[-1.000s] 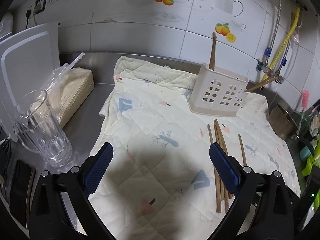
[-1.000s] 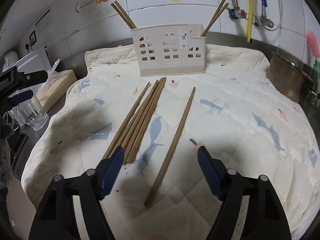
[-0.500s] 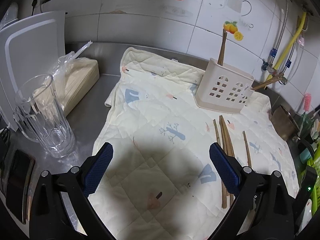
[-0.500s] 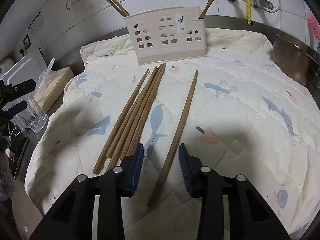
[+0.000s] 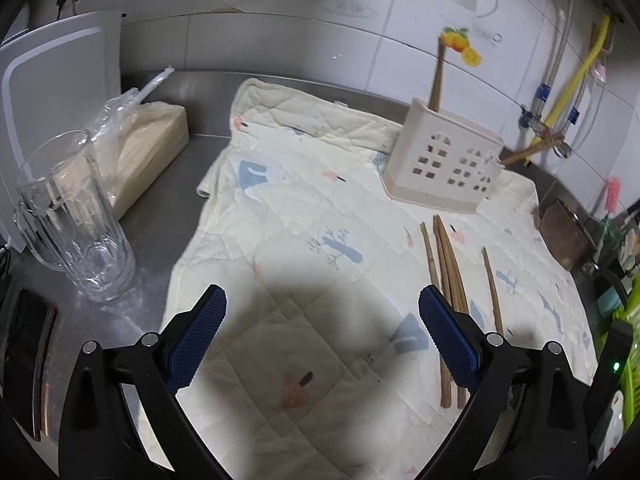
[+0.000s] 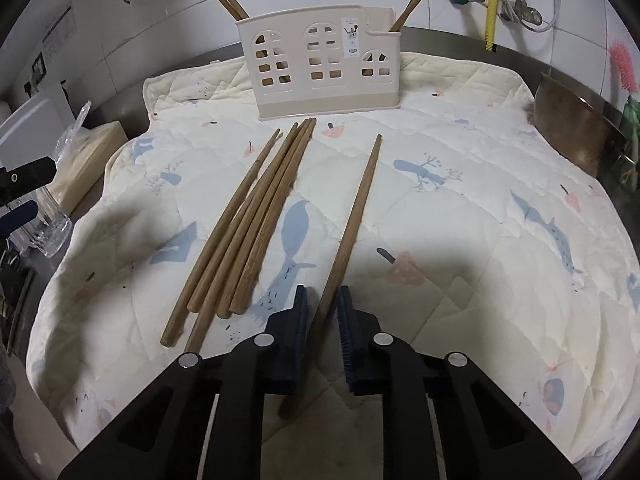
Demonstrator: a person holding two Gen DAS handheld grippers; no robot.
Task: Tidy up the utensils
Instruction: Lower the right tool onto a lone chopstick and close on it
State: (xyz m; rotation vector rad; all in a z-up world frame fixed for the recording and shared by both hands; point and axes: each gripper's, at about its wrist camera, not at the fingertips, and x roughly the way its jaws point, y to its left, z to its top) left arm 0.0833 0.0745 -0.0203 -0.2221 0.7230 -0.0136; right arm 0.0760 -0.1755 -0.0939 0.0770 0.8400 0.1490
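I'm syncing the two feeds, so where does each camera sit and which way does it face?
Left wrist: on the left claw, above the quilt's left part, facing the wall; open blue fingers show.
Right wrist: on the right claw, low, facing the utensil holder; its fingers straddle the lone chopstick.
Shared: holder, chopstick bundle, glass mug.

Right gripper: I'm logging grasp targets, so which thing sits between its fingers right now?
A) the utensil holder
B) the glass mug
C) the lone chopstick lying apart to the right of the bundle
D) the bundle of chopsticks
C: the right gripper has its blue pads close around the single chopstick, while the bundle lies beside it, outside the fingers.
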